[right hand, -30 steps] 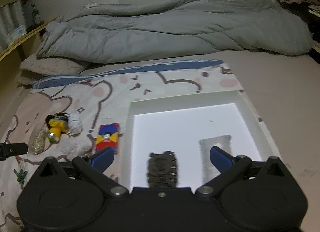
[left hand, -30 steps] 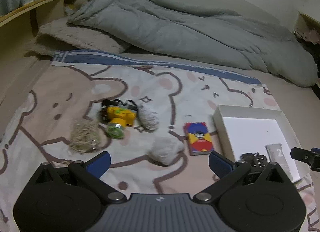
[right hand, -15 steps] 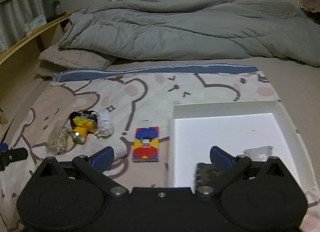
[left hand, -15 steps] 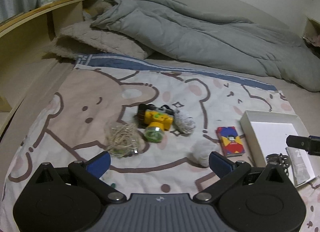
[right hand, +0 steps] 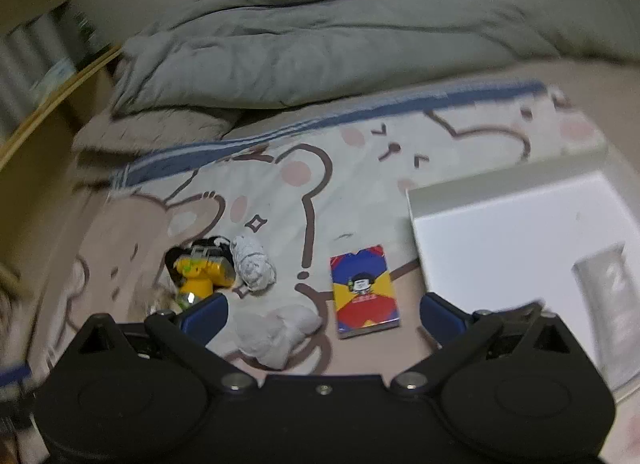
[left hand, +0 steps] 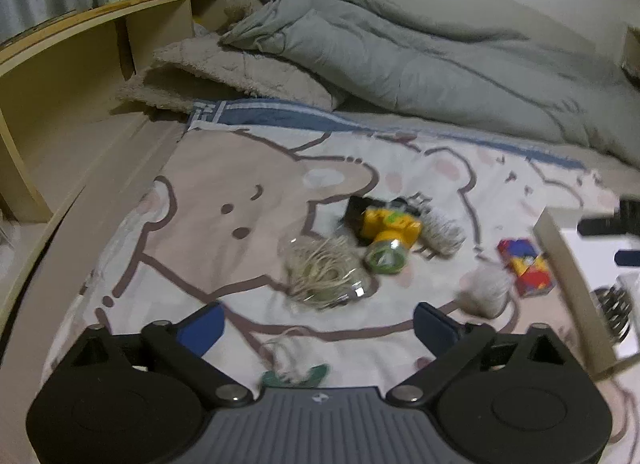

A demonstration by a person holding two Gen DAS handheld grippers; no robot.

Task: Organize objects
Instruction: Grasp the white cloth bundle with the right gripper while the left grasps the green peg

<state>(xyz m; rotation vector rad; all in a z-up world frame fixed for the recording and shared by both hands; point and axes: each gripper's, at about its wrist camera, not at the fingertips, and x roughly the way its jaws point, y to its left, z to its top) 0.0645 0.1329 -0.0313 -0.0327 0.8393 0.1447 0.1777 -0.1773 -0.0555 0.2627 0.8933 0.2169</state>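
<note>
Loose items on bear-print blanket [left hand: 248, 167]: twine bundle [left hand: 320, 276], yellow headlamp [left hand: 390, 229], two crumpled white wads [right hand: 254, 266] [right hand: 276, 334], colourful card box [right hand: 364, 292], small corded green item [left hand: 296, 372] nearest the left fingers. White tray [right hand: 516, 223] at right holds a silver packet [right hand: 612, 288] and, seen from the left wrist, a dark ring bundle [left hand: 616, 304]. Left gripper [left hand: 316, 324]: jaws wide, just closing slightly, nothing between them. Right gripper [right hand: 322, 316]: jaws wide, empty. Advice: straddle one item squarely, descend, then close. Legible writing: none; packet marking blurred.
</note>
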